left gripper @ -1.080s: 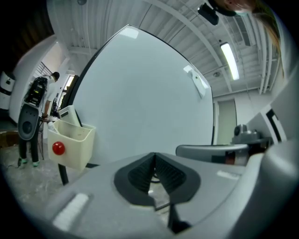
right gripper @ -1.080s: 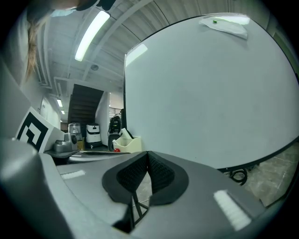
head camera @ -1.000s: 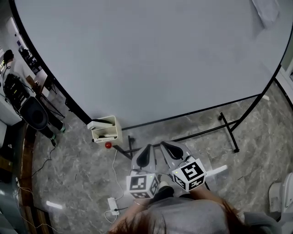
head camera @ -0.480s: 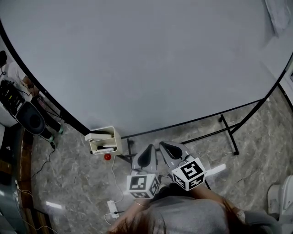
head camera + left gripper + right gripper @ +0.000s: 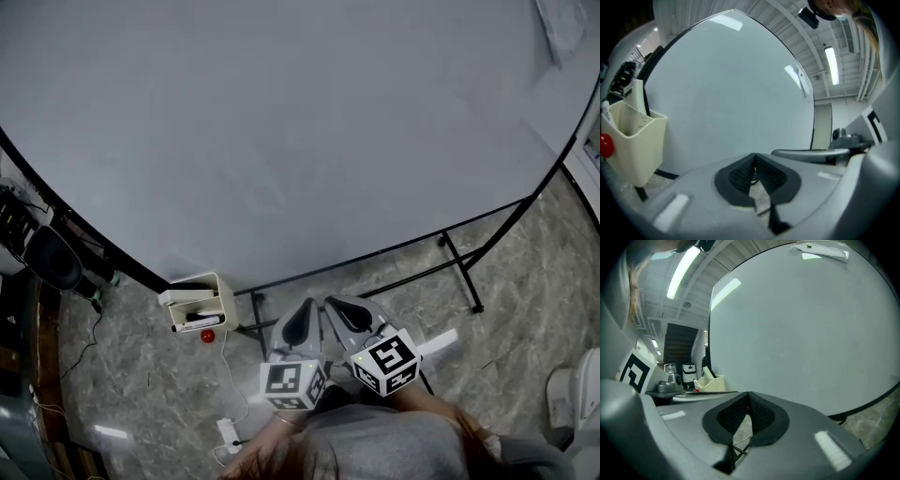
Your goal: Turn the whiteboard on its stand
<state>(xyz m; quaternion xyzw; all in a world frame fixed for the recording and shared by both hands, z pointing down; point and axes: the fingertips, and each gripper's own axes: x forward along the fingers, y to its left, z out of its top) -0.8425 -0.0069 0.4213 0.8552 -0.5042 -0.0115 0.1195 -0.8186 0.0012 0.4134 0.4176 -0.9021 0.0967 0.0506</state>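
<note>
The large whiteboard [image 5: 281, 122] fills the upper head view, its black lower edge running above the black stand legs [image 5: 459, 272]; it also fills the left gripper view [image 5: 726, 89] and the right gripper view [image 5: 801, 329]. My left gripper [image 5: 298, 317] and right gripper [image 5: 341, 309] hang side by side below the board's lower edge, apart from it. Both are shut with nothing between the jaws, as seen on the left gripper [image 5: 754, 159] and the right gripper [image 5: 748, 397].
A cream marker tray [image 5: 197, 305] with pens and a red magnet [image 5: 207, 336] hangs at the board's lower left corner. A power strip and cable [image 5: 228, 431] lie on the marble floor. Dark equipment [image 5: 47, 258] stands at the left, a white object [image 5: 567, 398] at the right.
The board's lower left corner and the marker tray have shifted down and left in the head view, and the board covers more of the frame. Both grippers stay shut and close together.
</note>
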